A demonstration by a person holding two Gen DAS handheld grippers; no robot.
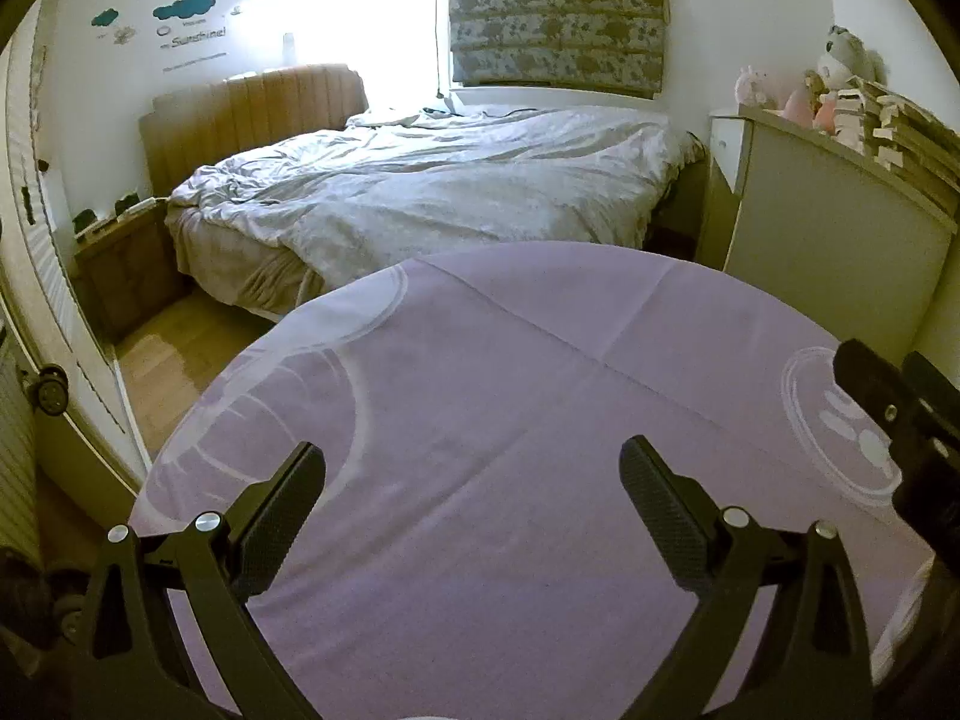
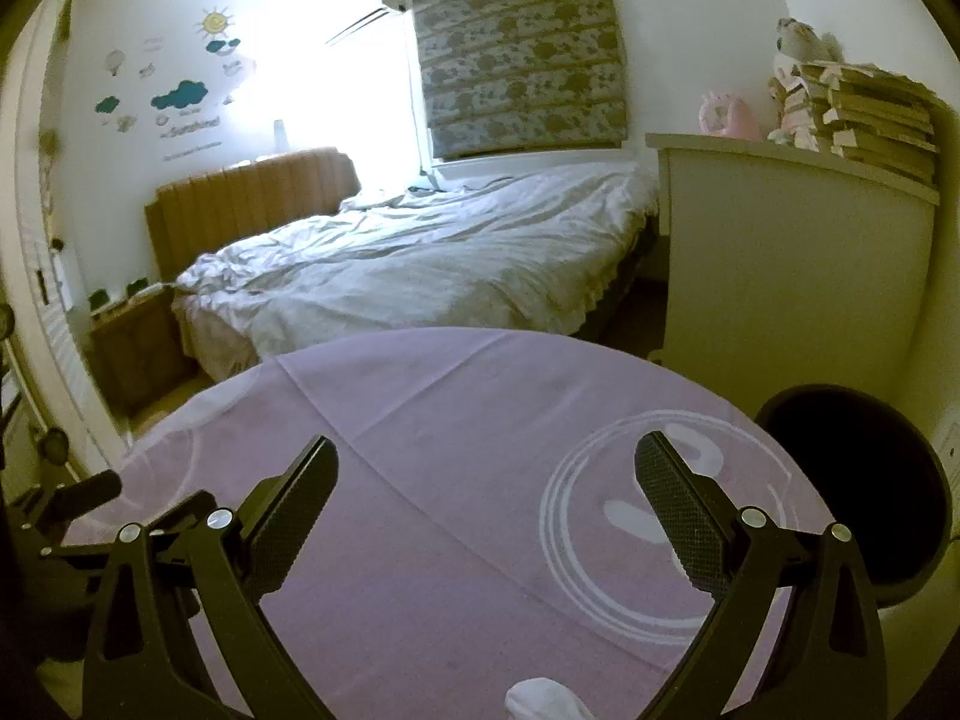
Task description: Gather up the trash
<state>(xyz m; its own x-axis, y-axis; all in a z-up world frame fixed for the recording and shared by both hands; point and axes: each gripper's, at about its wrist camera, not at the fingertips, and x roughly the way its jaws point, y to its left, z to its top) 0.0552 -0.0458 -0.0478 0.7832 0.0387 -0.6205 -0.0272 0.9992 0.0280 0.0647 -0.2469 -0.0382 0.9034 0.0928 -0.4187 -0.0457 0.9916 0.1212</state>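
Observation:
A crumpled white tissue (image 2: 543,697) lies on the purple tablecloth (image 2: 456,420) at the near edge, just below and between my right gripper's fingers. A dark round bin (image 2: 864,480) stands beside the table at the right. My right gripper (image 2: 486,468) is open and empty above the cloth. My left gripper (image 1: 474,474) is open and empty above the same cloth (image 1: 510,360). The right gripper also shows at the right edge of the left wrist view (image 1: 894,408). The left gripper shows at the left edge of the right wrist view (image 2: 66,510).
A bed with a rumpled white duvet (image 1: 420,180) stands beyond the table. A white cabinet (image 2: 792,276) with stacked cardboard and plush toys is at the right. A wooden nightstand (image 1: 126,264) is at the left by a door.

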